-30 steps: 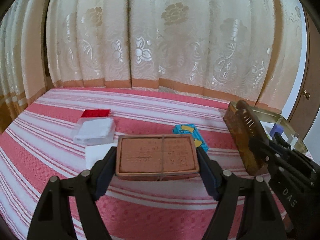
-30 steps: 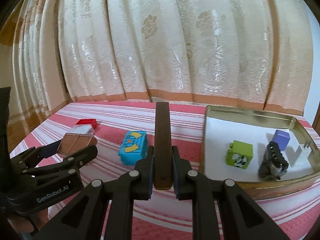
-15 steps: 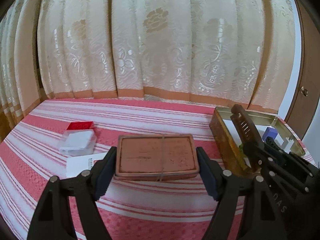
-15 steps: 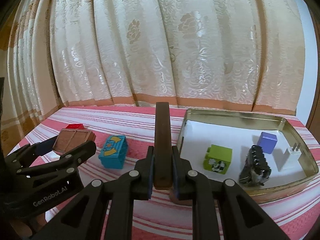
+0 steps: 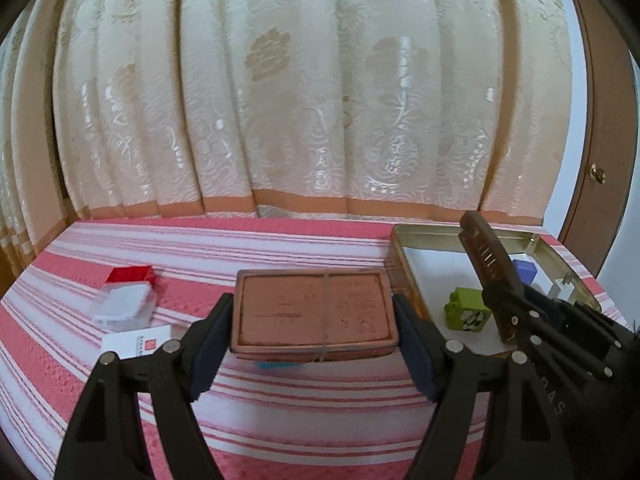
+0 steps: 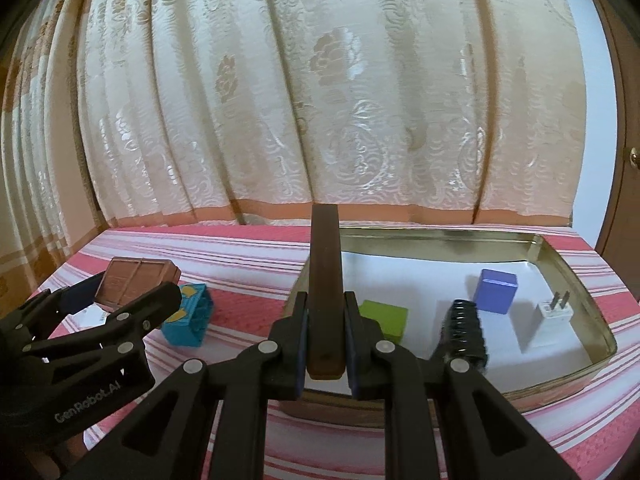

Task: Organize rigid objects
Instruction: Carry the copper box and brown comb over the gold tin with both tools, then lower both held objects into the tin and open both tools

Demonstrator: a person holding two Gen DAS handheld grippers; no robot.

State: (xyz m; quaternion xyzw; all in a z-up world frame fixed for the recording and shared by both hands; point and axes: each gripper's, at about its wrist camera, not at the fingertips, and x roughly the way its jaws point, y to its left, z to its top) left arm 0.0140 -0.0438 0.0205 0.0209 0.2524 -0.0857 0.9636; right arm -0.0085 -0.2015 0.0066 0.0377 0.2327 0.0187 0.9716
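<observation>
Fingers of the left gripper (image 5: 314, 344) were clamped on a flat brown rectangular tin (image 5: 314, 312), held above the pink striped bedspread (image 5: 240, 256). A dark brown wooden comb (image 6: 325, 288) was pinched edge-on by the right gripper (image 6: 326, 346) over the near wall of the gold metal tray (image 6: 576, 280).

Both wrist views face curtain (image 5: 304, 120) – sharing tin tray (image 6: 576, 288).
</observation>
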